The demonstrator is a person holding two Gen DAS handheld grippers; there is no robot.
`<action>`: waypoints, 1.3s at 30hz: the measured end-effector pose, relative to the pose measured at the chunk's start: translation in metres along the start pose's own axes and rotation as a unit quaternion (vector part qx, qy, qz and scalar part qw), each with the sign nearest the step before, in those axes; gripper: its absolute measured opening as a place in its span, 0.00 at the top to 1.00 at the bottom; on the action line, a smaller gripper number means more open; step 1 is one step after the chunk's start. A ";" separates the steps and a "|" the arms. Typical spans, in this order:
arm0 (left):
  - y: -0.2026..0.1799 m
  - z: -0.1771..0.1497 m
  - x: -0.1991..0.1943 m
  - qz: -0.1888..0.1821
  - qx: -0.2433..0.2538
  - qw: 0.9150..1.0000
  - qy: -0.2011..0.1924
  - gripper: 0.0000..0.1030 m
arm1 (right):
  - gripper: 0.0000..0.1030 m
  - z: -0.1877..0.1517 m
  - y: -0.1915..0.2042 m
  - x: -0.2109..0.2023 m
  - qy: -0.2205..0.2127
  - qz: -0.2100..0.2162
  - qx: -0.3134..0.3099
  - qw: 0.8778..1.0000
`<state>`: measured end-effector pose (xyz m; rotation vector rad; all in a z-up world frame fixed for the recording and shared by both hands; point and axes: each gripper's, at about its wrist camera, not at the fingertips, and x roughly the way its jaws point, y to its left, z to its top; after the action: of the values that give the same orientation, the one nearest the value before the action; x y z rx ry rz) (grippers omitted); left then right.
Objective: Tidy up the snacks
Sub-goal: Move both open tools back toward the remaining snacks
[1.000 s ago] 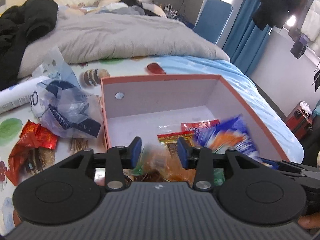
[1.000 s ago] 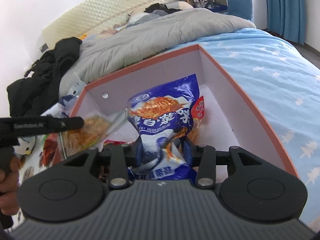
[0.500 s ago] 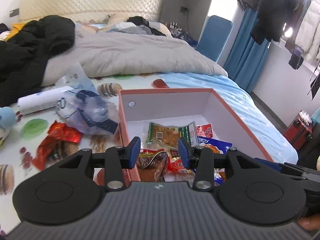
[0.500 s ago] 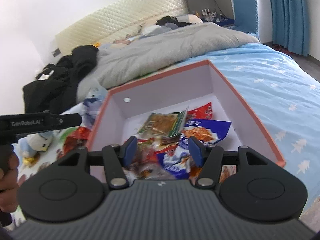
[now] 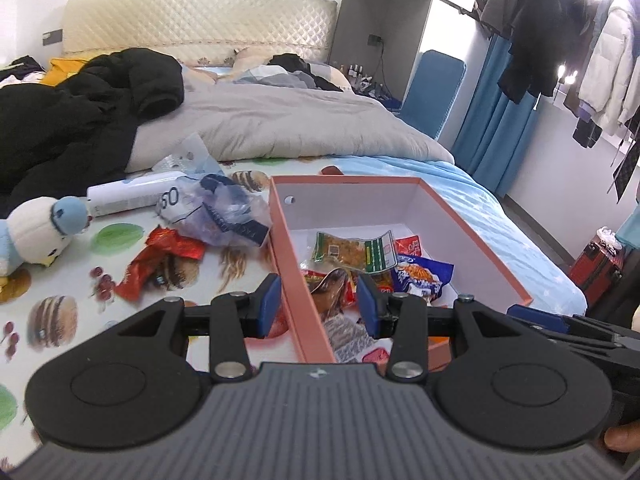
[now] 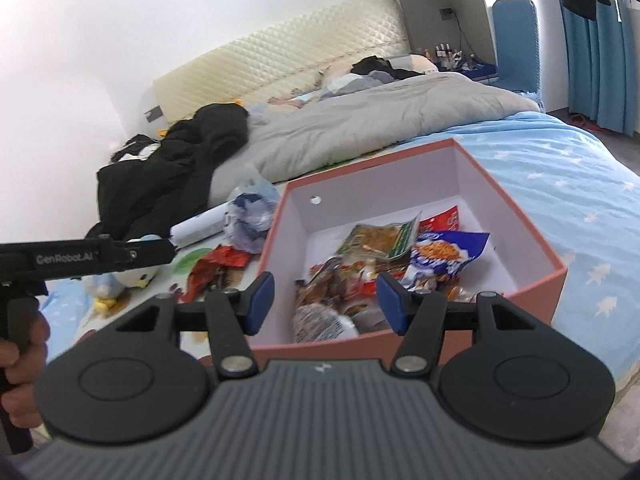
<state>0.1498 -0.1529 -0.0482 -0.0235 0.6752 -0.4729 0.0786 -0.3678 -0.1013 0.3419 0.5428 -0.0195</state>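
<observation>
A pink box [image 5: 474, 236] with white inside sits on the bed and holds several snack packets, among them a green-edged clear packet [image 5: 352, 250] and a blue noodle bag [image 5: 424, 274]. The box also shows in the right wrist view [image 6: 516, 216], with the blue bag [image 6: 444, 258] and the green-edged packet [image 6: 380, 240] inside. My left gripper [image 5: 318, 304] is open and empty above the box's near left wall. My right gripper [image 6: 326, 298] is open and empty above the box's near end. A red wrapper [image 5: 160, 258] lies on the sheet left of the box.
A crumpled plastic bag [image 5: 218, 212], a white tube [image 5: 128, 198] and a plush penguin [image 5: 36, 230] lie left of the box. A black jacket [image 5: 80, 120] and grey duvet [image 5: 288, 124] lie behind. A blue chair [image 5: 432, 92] and curtains stand at right.
Both grippers let go of their packets into the box, the right one the blue bag, the left one the green-edged packet. Both have opened, pulled back and risen.
</observation>
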 end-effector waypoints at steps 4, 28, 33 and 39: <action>0.002 -0.012 -0.024 0.001 -0.005 1.000 0.000 0.54 | 0.42 -0.008 0.009 -0.012 -0.004 0.007 0.000 1.000; 0.040 -0.091 -0.114 0.080 -0.058 0.995 0.012 0.54 | 0.42 -0.056 0.078 -0.058 0.003 0.062 -0.064 0.996; 0.045 -0.087 -0.107 0.084 -0.058 0.995 0.011 0.54 | 0.42 -0.058 0.084 -0.051 0.005 0.066 -0.079 0.995; 0.059 -0.085 -0.087 0.093 -0.064 0.993 0.022 0.54 | 0.42 -0.055 0.082 -0.035 0.007 0.059 -0.083 0.995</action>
<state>0.0634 -0.0516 -0.0729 -0.0697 0.7433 -0.2516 0.0301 -0.2749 -0.1021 0.2106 0.5335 0.1411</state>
